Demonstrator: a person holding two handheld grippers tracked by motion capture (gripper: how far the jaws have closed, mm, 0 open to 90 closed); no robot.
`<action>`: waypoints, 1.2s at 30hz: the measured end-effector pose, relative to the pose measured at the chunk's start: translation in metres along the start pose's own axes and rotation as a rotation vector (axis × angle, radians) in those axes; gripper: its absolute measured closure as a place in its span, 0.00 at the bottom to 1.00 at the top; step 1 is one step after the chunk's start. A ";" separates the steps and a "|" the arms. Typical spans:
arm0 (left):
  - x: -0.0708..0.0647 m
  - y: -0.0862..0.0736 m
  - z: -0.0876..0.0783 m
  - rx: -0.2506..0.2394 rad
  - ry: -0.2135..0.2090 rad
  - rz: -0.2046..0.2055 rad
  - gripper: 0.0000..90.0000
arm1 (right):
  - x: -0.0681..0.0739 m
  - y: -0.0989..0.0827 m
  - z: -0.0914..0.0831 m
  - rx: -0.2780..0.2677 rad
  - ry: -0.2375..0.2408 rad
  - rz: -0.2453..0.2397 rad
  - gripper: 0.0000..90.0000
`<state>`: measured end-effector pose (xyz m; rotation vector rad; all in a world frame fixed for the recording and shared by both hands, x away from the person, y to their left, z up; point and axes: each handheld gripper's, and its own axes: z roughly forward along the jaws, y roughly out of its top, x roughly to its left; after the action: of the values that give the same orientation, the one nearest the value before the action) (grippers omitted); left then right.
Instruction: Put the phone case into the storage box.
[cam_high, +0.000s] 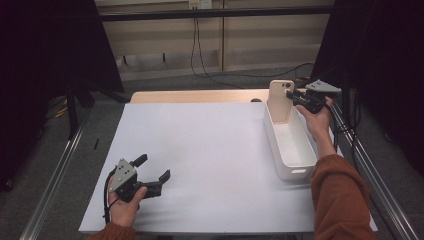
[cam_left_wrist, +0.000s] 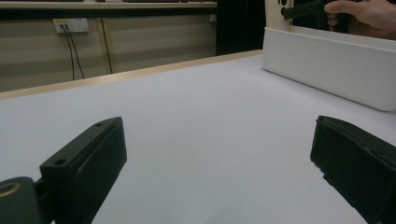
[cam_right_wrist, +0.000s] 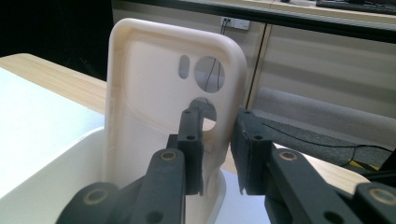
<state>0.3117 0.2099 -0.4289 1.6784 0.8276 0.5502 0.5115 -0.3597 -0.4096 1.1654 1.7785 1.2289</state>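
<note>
Overhead, right gripper (cam_high: 299, 100) at the far end of the white bin (cam_high: 300, 172), jaws nearly closed around one edge of the cream phone case (cam_high: 281, 100), standing upright inside that bin; left gripper (cam_high: 152, 170) well apart from the bin, low over the white sheet (cam_high: 200, 150), jaws wide and empty. Alongside the left jaws, bare sheet between them, bin ahead. Along the right jaws, case edge between them, one inside, one outside.
</note>
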 end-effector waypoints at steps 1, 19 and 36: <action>0.000 0.000 0.000 -0.001 -0.001 0.002 0.04 | 0.000 0.000 0.001 0.002 0.001 -0.001 0.83; 0.001 0.000 0.000 -0.002 0.000 0.002 0.04 | -0.001 -0.001 0.001 0.007 0.008 0.033 0.73; 0.001 0.001 0.000 -0.009 0.006 -0.007 0.04 | -0.001 0.000 -0.011 -0.008 0.016 0.074 0.51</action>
<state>0.3126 0.2104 -0.4283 1.6655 0.8343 0.5538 0.5022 -0.3647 -0.4055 1.2299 1.7548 1.2902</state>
